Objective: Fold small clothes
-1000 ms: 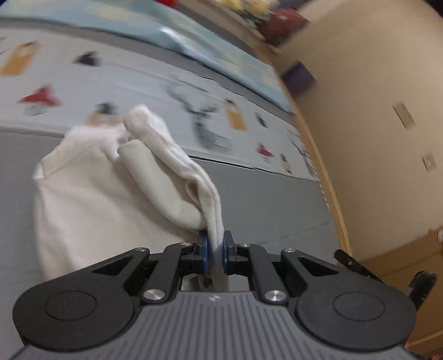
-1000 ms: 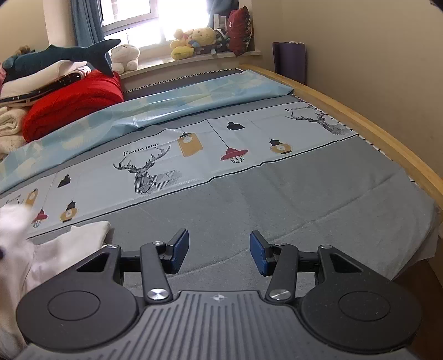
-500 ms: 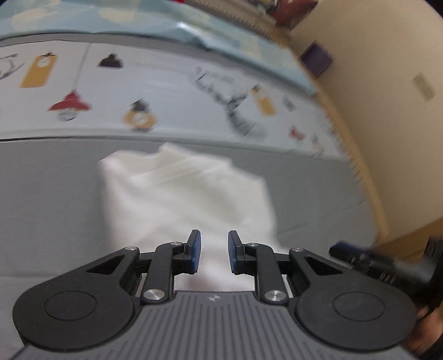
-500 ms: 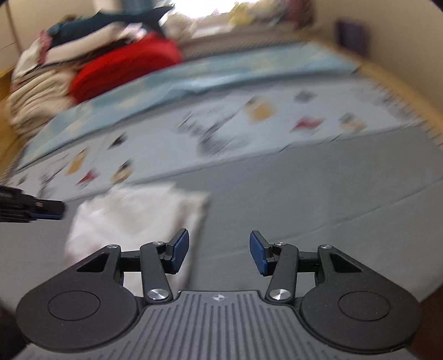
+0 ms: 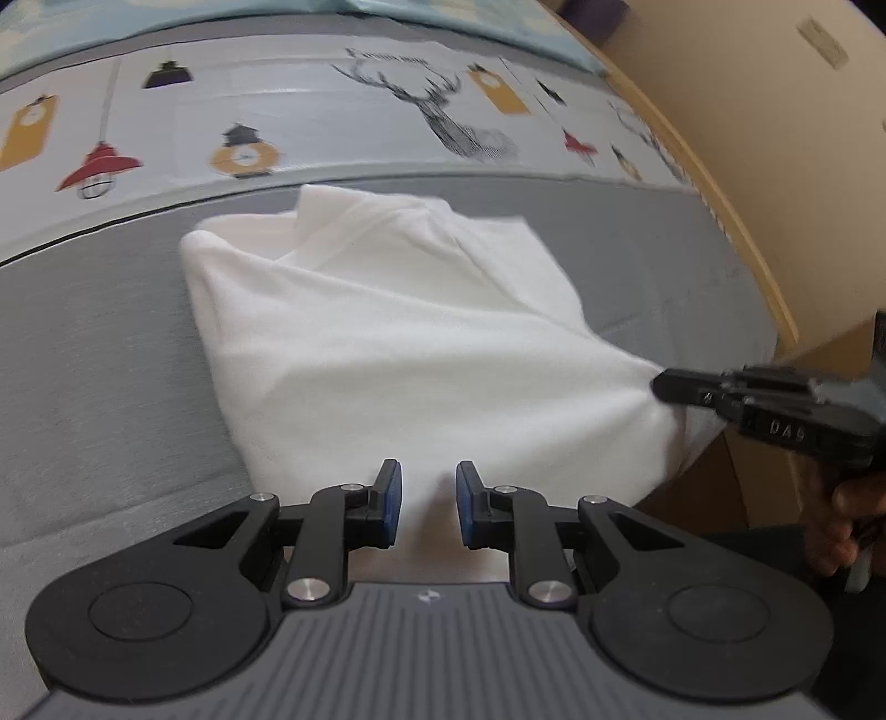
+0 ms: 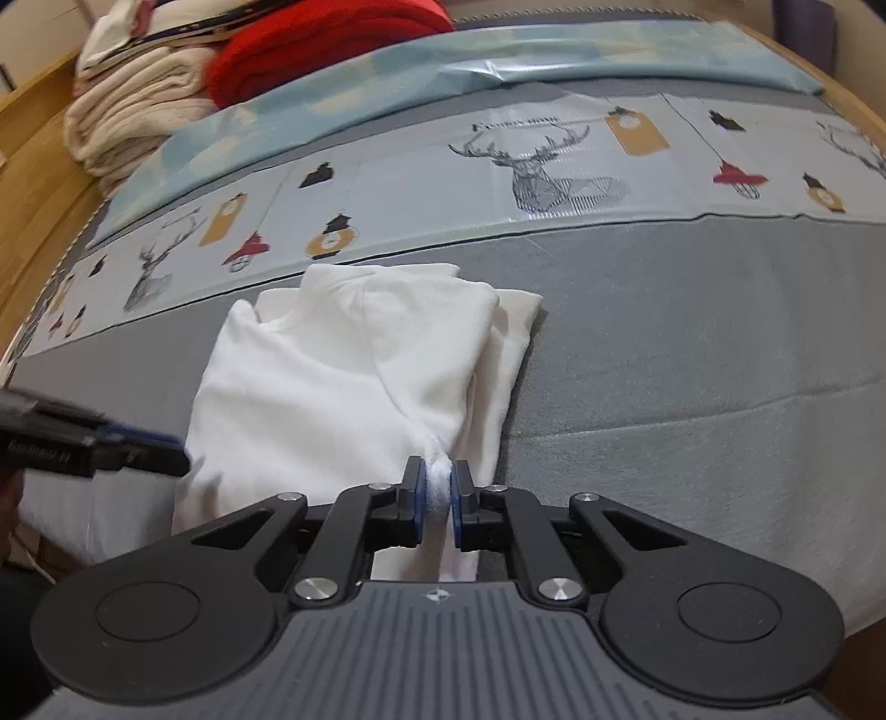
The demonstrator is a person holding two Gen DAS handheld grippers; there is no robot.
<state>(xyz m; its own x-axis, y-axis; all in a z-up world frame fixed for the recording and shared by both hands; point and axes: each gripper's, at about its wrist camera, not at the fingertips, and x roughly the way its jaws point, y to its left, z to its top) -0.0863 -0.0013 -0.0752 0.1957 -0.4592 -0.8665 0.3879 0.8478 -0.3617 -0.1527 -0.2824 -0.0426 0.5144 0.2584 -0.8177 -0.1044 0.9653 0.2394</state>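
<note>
A small white garment (image 5: 398,332) lies partly folded on the grey bed cover, its near edge hanging over the bed's front edge. My left gripper (image 5: 423,501) is open over that near edge, with white cloth between and below its blue pads, not pinched. My right gripper (image 6: 438,498) is shut on a pinch of the white garment (image 6: 354,376) at its near right corner. The right gripper also shows in the left wrist view (image 5: 662,385) at the garment's right corner. The left gripper's fingers (image 6: 160,451) show at the left of the right wrist view.
A printed sheet with deer and lanterns (image 6: 554,166) runs across the bed behind the garment. Folded cream blankets (image 6: 127,116) and a red blanket (image 6: 332,39) are stacked at the far left. A wooden bed rail (image 5: 736,221) and a beige wall lie to the right.
My left gripper let go of the garment's raised fold and opened; the garment now lies flatter. My right gripper swung left to the garment and shut on its near right corner.
</note>
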